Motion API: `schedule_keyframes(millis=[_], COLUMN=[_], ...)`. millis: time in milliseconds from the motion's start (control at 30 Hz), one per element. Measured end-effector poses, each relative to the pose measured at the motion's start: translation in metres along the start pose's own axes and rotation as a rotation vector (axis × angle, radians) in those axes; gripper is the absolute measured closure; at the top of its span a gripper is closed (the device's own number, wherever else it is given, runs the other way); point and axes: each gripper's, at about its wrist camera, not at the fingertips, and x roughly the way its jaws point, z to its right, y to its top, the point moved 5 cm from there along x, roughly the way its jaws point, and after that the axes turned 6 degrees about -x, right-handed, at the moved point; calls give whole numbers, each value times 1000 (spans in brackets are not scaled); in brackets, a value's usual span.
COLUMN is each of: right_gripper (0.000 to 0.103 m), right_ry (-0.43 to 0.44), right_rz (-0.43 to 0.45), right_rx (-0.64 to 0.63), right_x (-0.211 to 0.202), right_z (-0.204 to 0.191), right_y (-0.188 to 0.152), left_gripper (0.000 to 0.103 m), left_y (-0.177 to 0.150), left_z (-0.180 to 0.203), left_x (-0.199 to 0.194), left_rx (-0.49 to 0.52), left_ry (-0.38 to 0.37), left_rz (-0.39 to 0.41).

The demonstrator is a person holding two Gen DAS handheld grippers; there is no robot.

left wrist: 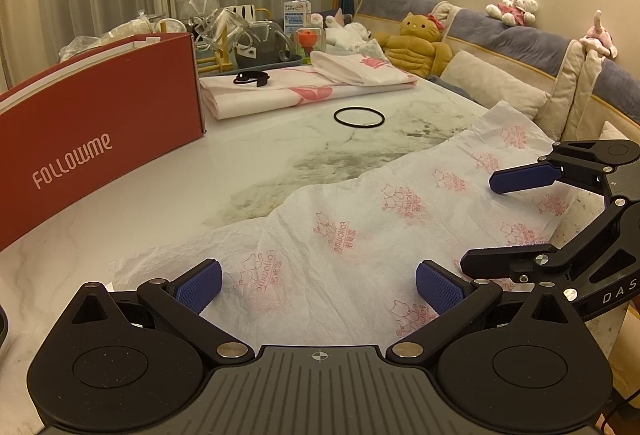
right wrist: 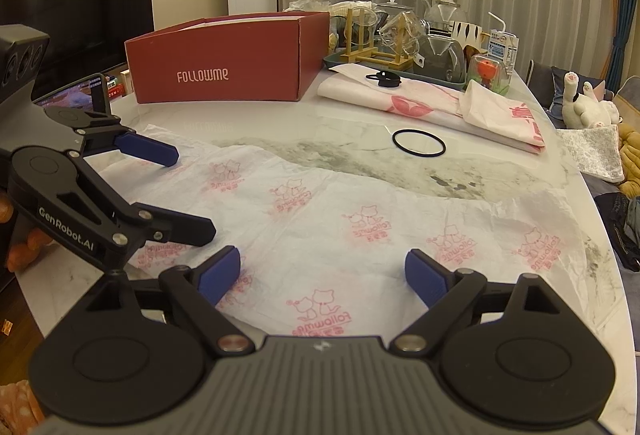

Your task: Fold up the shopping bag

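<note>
Lying flat on the white marble table (right wrist: 280, 127): a crumpled white shopping bag (right wrist: 360, 219), a red box (right wrist: 224, 67), a black ring (right wrist: 419, 142), a folded pink-printed cloth (right wrist: 432, 107), a tray of glassware (right wrist: 400, 63).

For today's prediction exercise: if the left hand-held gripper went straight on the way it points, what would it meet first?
Most likely the white shopping bag lying flat on the table, between its open fingers; exact depth is unclear.

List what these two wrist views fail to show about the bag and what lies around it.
- Shopping bag: its near edge is hidden under the left gripper in the left view and under the right gripper in the right view.
- Red box: contents hidden by its walls.
- Glassware on the far tray: crowded, single pieces indistinct.
</note>
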Motion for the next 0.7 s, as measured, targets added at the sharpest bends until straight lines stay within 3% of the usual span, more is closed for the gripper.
schedule_keyframes(millis=[100,233,367,533,700], right_gripper=[11,18,22,44,47], right_ry=[-5,-40,-68,57,158], right_rz=[4,38,90,43,-9], right_rx=[4,-8,-62,-161,-353], right_x=[-1,-15,-35,-28,-20], right_z=[1,4,7,-10,-36], right_y=[0,0,9,13,18], left_gripper=[0,0,0,0,0], left_y=[-2,-8,-19,-30,-37], left_z=[-4,-21,-35,-29,-22], left_x=[-11,-50,-69,-74,-68], left_rx=[-29,-92,-86,-58,-45], left_ry=[11,-34,-1,-57,-80], left_rz=[34,124,125,107,81])
